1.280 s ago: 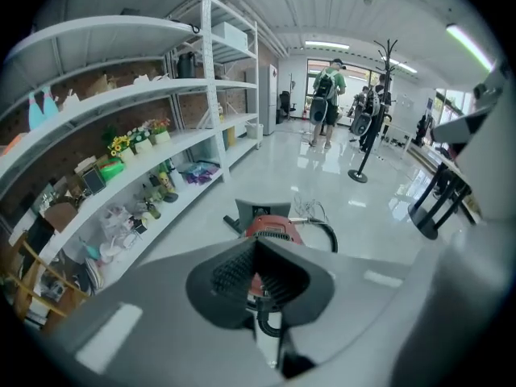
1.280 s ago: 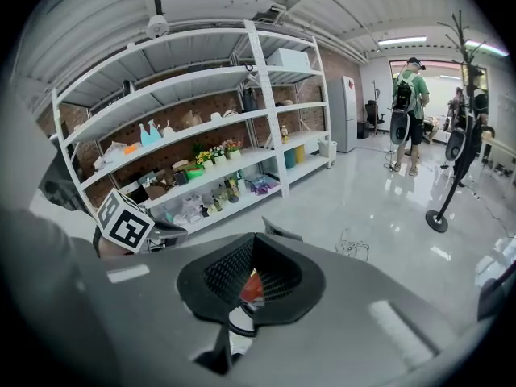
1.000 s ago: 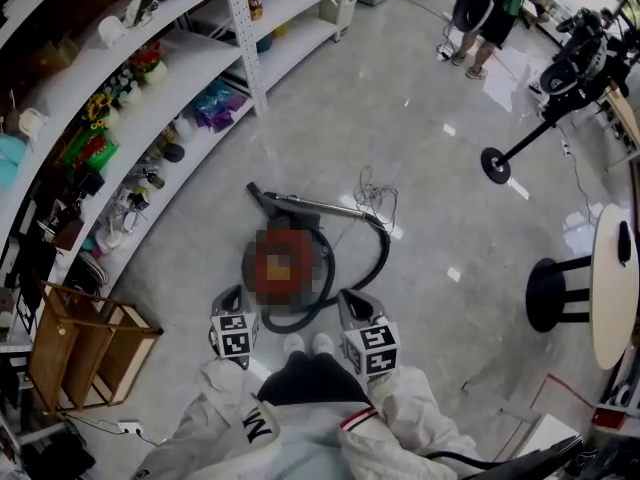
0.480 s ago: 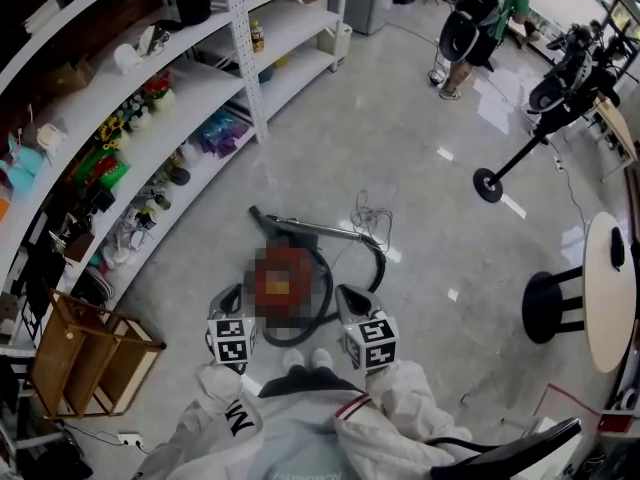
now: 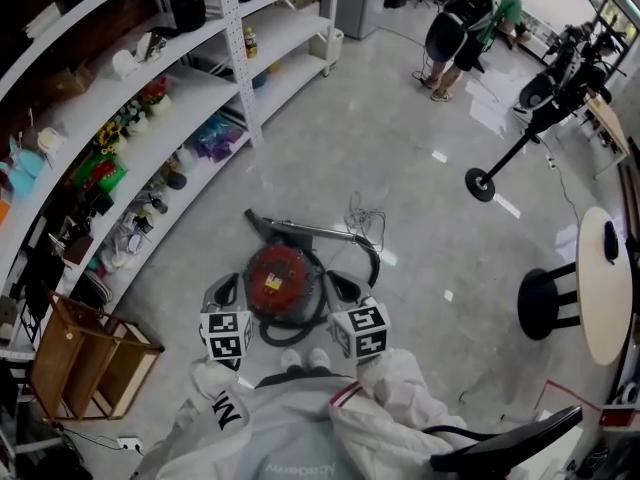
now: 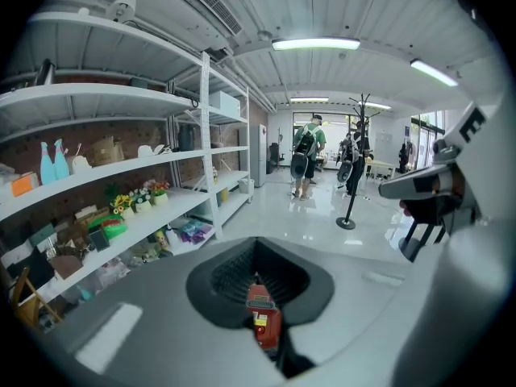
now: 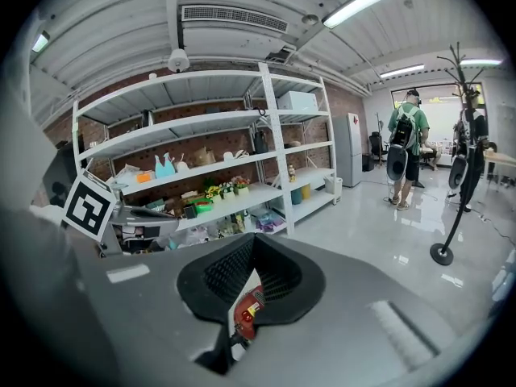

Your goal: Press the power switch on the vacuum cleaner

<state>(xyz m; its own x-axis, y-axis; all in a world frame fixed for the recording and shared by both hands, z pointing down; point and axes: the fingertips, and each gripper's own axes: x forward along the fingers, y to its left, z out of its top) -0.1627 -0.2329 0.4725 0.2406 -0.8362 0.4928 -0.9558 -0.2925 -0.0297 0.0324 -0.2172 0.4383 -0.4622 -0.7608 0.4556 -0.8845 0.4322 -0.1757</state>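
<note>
Curved white metal shelving (image 5: 190, 63) full of small goods lines the left. On the grey polished floor (image 5: 400, 138), just ahead of the person's white shoes (image 5: 305, 358), sits the round red vacuum cleaner (image 5: 277, 276) with its black hose (image 5: 372, 258). The left gripper (image 5: 222, 286) hangs just beside its left flank and the right gripper (image 5: 345, 286) just beside its right. Each has its jaws pressed together on nothing, leaving a slit that shows the red body. Neither touches the vacuum. This flanking matches half a second ago; the view has only shifted a little.
</note>
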